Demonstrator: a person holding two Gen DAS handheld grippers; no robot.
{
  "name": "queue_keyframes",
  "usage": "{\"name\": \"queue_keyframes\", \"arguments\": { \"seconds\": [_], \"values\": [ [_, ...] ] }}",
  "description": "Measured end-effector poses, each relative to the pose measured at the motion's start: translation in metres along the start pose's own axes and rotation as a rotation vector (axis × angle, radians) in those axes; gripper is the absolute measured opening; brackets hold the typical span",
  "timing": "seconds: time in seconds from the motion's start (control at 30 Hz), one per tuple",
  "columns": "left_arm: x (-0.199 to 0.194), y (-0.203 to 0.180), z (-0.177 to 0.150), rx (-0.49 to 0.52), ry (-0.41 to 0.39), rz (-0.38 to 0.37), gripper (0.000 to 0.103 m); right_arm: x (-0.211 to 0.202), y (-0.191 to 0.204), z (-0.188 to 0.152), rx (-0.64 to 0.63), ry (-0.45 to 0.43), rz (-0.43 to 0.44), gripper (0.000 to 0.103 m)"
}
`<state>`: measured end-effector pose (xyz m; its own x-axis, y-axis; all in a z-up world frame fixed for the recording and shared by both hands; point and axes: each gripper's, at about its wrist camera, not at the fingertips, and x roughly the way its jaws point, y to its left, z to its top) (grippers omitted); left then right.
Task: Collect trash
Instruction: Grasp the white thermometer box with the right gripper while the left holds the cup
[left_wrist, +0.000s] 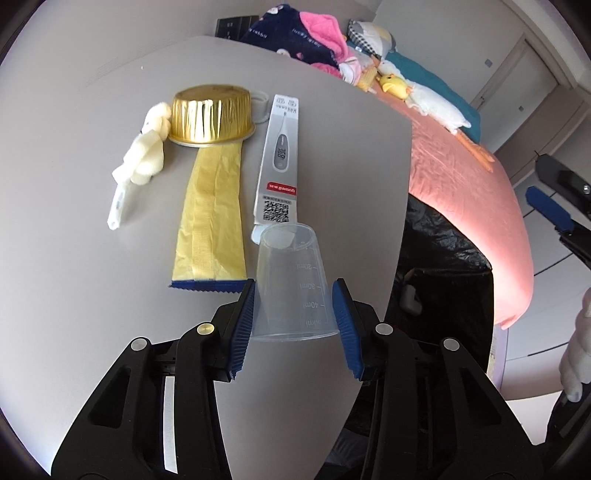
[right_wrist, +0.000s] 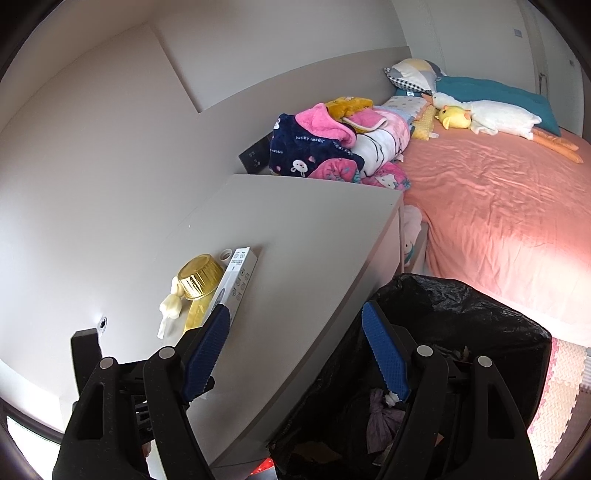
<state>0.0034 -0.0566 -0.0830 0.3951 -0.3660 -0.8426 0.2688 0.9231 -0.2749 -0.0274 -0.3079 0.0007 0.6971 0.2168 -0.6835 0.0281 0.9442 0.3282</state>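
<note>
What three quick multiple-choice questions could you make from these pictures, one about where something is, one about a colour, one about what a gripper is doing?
1. Where does the black-lined trash bin stand?
A. On the bed
B. Between the grey table and the bed
C. On the table

2. What colour is the upturned foil cup?
A. Gold
B. Red
C. Green

3. What is between the left gripper's jaws?
A. Nothing
B. The thermometer box
C. A clear measuring cup

Answers: 1 B, the right wrist view shows the bin on the floor beside the table edge, the bed behind it. 2 A, its pleated wall shines gold. 3 C, the blue pads sit against the cup's sides.
</note>
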Motion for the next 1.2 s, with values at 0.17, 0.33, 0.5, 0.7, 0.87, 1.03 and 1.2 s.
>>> {"name": "queue_keyframes", "arguments": {
  "seconds": [0.17, 0.33, 0.5, 0.7, 0.87, 1.03, 1.2],
  "values": [
    [-0.016, 0.009, 0.004, -0.015, -0.03, -0.013, 0.041, 0.011, 0.012, 0.003, -0.015, 0.015, 0.01, 0.075],
    [-0.029, 0.024, 0.005, -0.043, -0.06, -0.014, 0.041, 0.026, 0.027, 0.004, -0.033, 0.032, 0.026, 0.075],
    [-0.037, 0.042, 0.009, -0.085, -0.08, -0.012, 0.041, 0.044, 0.041, 0.006, -0.046, 0.058, 0.035, 0.075],
    [-0.041, 0.059, 0.015, -0.116, -0.088, -0.013, 0.041, 0.07, 0.059, 0.008, -0.064, 0.092, 0.042, 0.075],
    [-0.043, 0.075, 0.021, -0.126, -0.095, -0.022, 0.041, 0.092, 0.071, 0.009, -0.075, 0.117, 0.038, 0.075],
    [-0.047, 0.088, 0.026, -0.13, -0.114, -0.035, 0.041, 0.115, 0.081, 0.011, -0.085, 0.141, 0.023, 0.075],
    [-0.047, 0.098, 0.031, -0.132, -0.128, -0.05, 0.041, 0.139, 0.087, 0.011, -0.085, 0.174, -0.009, 0.07]
  ]
}}
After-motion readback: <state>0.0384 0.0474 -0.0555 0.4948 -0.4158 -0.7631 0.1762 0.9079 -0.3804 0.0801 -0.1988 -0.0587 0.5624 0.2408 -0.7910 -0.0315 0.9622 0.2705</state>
